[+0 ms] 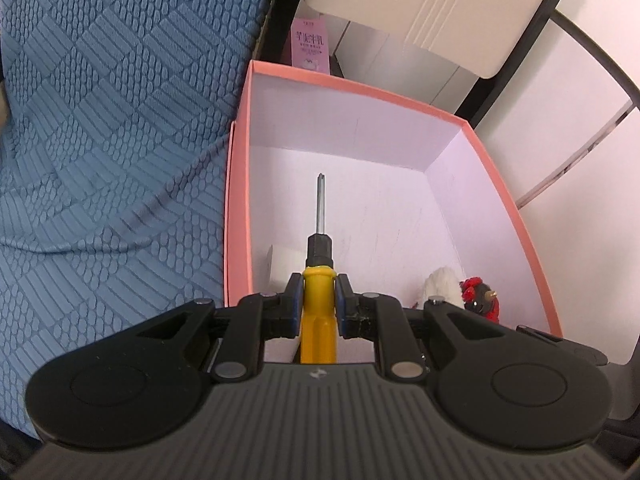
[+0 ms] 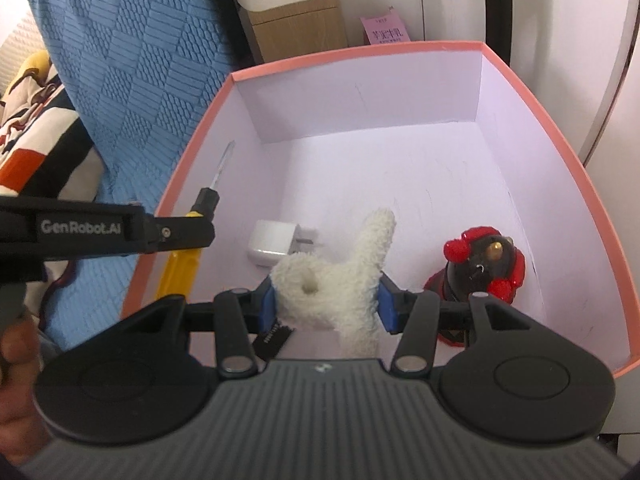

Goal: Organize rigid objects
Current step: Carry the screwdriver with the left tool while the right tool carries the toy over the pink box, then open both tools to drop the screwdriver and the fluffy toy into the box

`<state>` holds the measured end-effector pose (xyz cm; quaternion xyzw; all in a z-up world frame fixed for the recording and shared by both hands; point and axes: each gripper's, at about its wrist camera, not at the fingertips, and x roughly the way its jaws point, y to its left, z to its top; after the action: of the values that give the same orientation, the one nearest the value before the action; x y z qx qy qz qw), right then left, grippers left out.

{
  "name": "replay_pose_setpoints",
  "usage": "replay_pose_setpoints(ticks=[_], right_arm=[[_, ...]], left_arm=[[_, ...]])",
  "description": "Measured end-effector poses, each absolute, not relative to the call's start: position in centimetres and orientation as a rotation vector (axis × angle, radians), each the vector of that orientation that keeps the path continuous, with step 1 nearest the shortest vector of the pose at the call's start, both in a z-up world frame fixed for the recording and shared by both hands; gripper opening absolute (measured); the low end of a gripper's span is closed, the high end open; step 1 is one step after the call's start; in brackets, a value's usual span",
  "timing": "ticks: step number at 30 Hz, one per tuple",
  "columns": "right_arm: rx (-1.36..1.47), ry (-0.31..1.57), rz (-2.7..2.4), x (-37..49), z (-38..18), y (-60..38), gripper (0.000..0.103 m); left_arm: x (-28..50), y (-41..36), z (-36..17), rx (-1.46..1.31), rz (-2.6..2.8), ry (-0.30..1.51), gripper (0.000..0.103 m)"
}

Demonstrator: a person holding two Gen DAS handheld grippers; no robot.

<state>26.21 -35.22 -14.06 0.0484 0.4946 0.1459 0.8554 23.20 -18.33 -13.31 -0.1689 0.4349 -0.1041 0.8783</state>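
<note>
My left gripper (image 1: 318, 300) is shut on a yellow-handled screwdriver (image 1: 319, 264), its metal tip pointing into the pink box (image 1: 516, 216) over the left wall. In the right wrist view the left gripper (image 2: 176, 236) shows from the side with the screwdriver (image 2: 208, 200) above the box's left rim (image 2: 192, 152). My right gripper (image 2: 326, 300) is shut on a white fluffy plush toy (image 2: 344, 276), held inside the box. A white charger plug (image 2: 272, 242) and a red-and-black figurine (image 2: 480, 260) lie on the box floor.
A blue textured cushion (image 1: 112, 140) lies left of the box. A pink carton (image 1: 308, 46) stands behind it, with white cabinet panels (image 1: 460, 12) beyond. A striped patterned cloth (image 2: 36, 136) lies at far left.
</note>
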Motion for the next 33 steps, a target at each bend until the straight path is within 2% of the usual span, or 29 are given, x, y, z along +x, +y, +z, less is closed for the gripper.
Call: replay_pose_setpoints(ticks=[5, 9, 13, 15, 17, 28, 33], right_arm=[[0.106, 1.046, 0.3, 26.6, -14.1, -35.5, 0.053], [0.113, 1.047, 0.298, 26.7, -13.5, -35.5, 0.055], [0.116, 1.016, 0.296, 26.7, -11.8, -35.5, 0.058], [0.114, 0.991, 0.293, 26.5, -10.7, -35.4, 0.066], [0.114, 0.965, 0.289, 26.3, -9.4, -35.3, 0.07], [0.122, 0.81, 0.269, 23.3, -1.6, -35.6, 0.07], [0.117, 0.761, 0.252, 21.1, 0.9, -35.6, 0.07]], left_arm=[[23.3, -18.4, -12.9, -0.324, -0.221, 0.909, 0.023], [22.7, -18.5, -10.9, -0.275, -0.216, 0.869, 0.044], [21.9, -17.5, -8.5, -0.277, -0.226, 0.818, 0.045], [21.2, -16.9, -7.2, -0.269, -0.22, 0.786, 0.045], [20.3, -16.2, -6.0, -0.263, -0.224, 0.757, 0.046], [14.6, -13.2, 0.1, -0.265, -0.258, 0.603, 0.056], [12.1, -12.2, 1.8, -0.28, -0.279, 0.552, 0.058]])
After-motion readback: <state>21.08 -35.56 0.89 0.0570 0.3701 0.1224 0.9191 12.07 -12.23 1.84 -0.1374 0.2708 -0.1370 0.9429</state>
